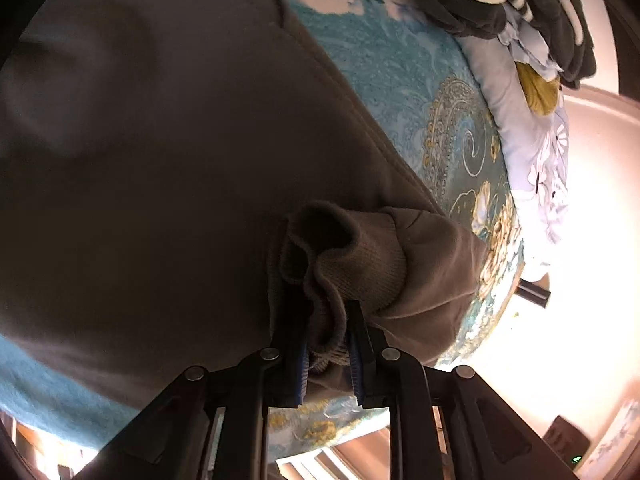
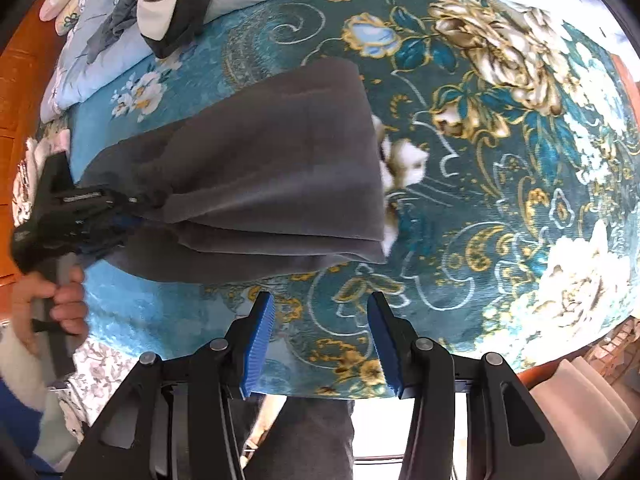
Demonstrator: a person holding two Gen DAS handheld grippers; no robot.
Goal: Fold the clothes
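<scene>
- Left wrist view showed the left gripper (image 1: 326, 344) clamped on the ribbed cuff (image 1: 352, 264) of a grey-brown garment (image 1: 160, 160), the bunched knit pinched between the blue pads (image 1: 356, 368).
- Only this view made the cuff's ribbing and the sleeve's seam legible; the rest of the garment filled the frame's left side as a dark blurred mass.
- Beyond it lay the teal floral blanket (image 1: 400, 80), with a pile of dark and white clothes (image 1: 500, 0) on pale bedding at the top right.
- Right wrist view alone showed the garment whole: folded into a layered grey slab lying flat on the blanket (image 2: 500, 160), its far edge square.
- It also showed the left gripper from outside, at the slab's left end, with a hand (image 2: 60, 304) around its handle.
- The right gripper (image 2: 320, 344) hung over bare blanket just beside the garment's near edge, jaws apart and nothing between them.
- The clothes pile (image 2: 172, 12) sat at the upper left, well apart from the folded piece.
</scene>
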